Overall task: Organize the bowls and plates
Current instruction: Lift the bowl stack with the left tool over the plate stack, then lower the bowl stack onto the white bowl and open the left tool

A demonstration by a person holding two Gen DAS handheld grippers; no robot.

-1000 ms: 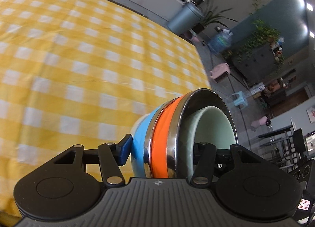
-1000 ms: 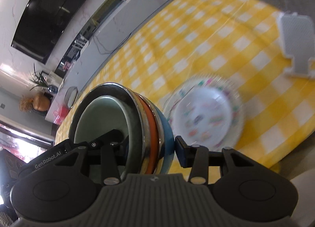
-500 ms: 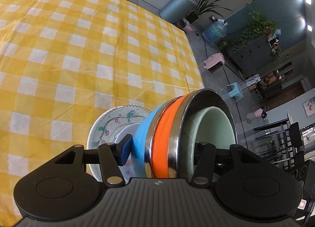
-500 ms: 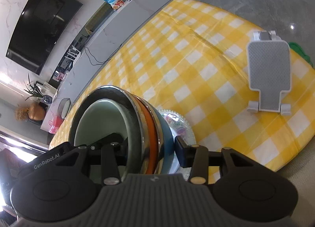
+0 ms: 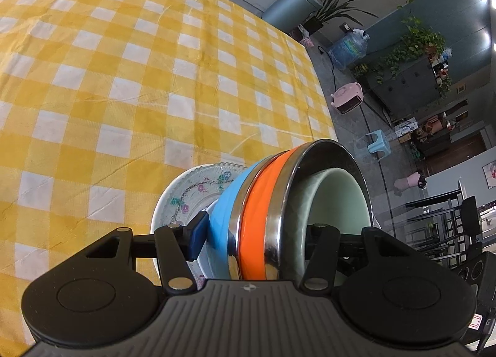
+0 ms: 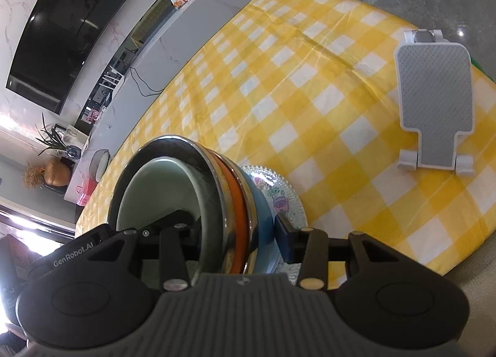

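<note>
Nested bowl stack (image 5: 279, 202) now over floral plate (image 5: 186, 196), both grippers still clamped

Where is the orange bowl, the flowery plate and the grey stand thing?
orange bowl (image 5: 255, 217): left wrist view, on its orange outer wall.
flowery plate (image 5: 186, 192): left wrist view, on its patterned rim, beside the bowls.
grey stand (image 6: 435, 90): right wrist view, on its textured grey panel.
</note>
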